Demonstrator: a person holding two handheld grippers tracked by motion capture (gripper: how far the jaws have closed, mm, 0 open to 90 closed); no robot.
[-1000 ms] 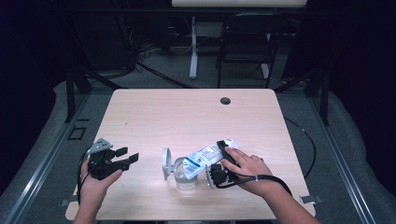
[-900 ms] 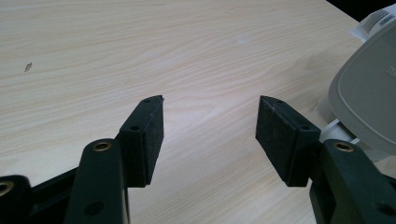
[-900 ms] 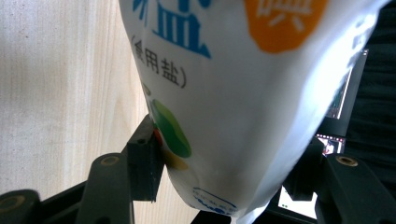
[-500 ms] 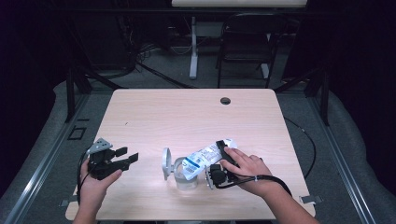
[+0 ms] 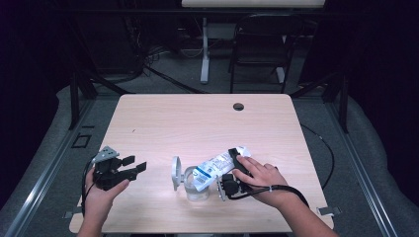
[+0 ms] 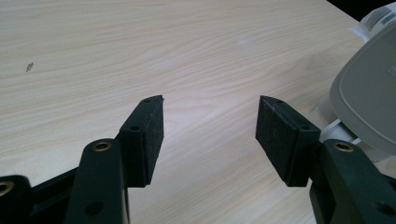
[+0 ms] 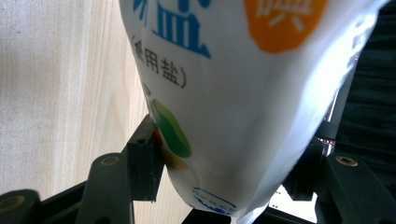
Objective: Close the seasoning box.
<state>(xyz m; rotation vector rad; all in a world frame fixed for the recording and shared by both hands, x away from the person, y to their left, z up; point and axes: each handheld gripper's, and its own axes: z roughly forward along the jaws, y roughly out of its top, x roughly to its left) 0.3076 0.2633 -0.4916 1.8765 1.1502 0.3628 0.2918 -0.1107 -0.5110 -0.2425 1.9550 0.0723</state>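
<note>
- Right gripper [image 5: 232, 170], jaws spread wide, clamps a white salt bag [image 5: 212, 168] tilted over a clear jar [image 5: 196, 185] near the table's [image 5: 197, 123] front edge.
- Left gripper [image 5: 136, 165] hovers open, empty, well left.

salt bag [image 5: 213, 167] lying over jar [image 5: 193, 183], lid [image 5: 175, 173] apparently propped at its left, on table [image 5: 197, 123]

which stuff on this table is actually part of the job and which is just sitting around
In the job:
- salt bag, clamped in the right gripper, its mouth tipped over the jar
- clear jar
- jar's grey lid, flipped open

Lying about:
- left gripper, open with nothing between its pads, off to the side
- cable hole in the table
</note>
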